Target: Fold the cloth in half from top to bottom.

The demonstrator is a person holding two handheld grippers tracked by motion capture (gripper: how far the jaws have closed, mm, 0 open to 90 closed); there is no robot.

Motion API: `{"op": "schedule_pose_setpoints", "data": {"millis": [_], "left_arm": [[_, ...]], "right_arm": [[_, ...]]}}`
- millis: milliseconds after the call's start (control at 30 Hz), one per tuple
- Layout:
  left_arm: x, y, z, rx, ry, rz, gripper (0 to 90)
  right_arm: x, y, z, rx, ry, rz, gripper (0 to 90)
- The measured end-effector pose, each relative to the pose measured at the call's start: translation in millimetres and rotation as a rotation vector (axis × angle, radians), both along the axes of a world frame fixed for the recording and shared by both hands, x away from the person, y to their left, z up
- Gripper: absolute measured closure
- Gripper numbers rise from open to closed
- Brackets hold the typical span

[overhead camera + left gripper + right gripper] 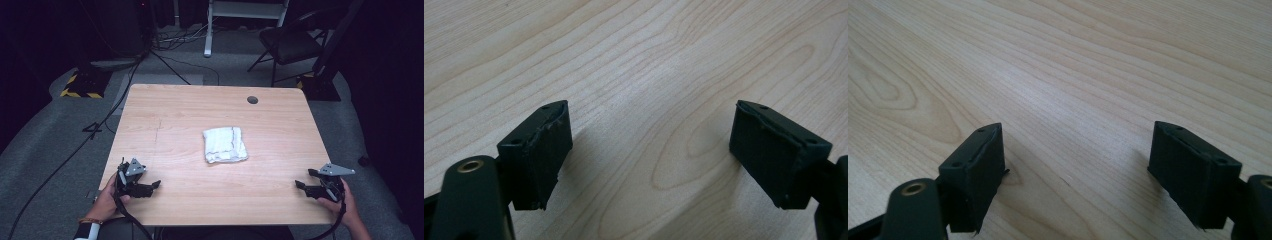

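A folded white towel (225,144) lies near the middle of the light wooden table (190,110). My left gripper (152,186) rests at the table's front left, held by a hand, well apart from the towel. At the front right, a hand holds my right gripper (304,178), also far from the towel. In the left gripper view the left gripper (651,145) stands open over bare wood. The right gripper (1078,160) in its own view is open too, with nothing between its black pads.
A round cable hole (252,99) sits near the table's far right edge. Beyond the table stand a dark folding chair (290,42), a white frame leg (209,30) and a yellow-black striped base (80,86). Cables (75,150) run across the grey floor at left.
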State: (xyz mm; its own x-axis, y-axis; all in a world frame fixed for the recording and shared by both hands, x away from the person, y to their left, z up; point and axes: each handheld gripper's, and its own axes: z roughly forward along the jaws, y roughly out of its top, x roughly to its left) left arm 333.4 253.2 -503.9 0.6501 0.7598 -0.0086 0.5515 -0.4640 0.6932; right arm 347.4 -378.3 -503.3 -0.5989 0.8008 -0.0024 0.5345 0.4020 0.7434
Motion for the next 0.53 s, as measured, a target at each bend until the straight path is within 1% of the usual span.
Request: {"op": "schedule_pose_setpoints", "data": {"millis": [300, 533], "left_arm": [[0.4, 1.1, 0.1, 0.000, 0.002, -0.013, 17.6], [0.3, 1.2, -0.1, -0.005, 0.004, -0.012, 17.6]], "right_arm": [[0.9, 0.2, 0.0, 0.001, 0.000, -0.005, 22.8], [0.9, 0.2, 0.0, 0.001, 0.000, -0.004, 22.8]]}}
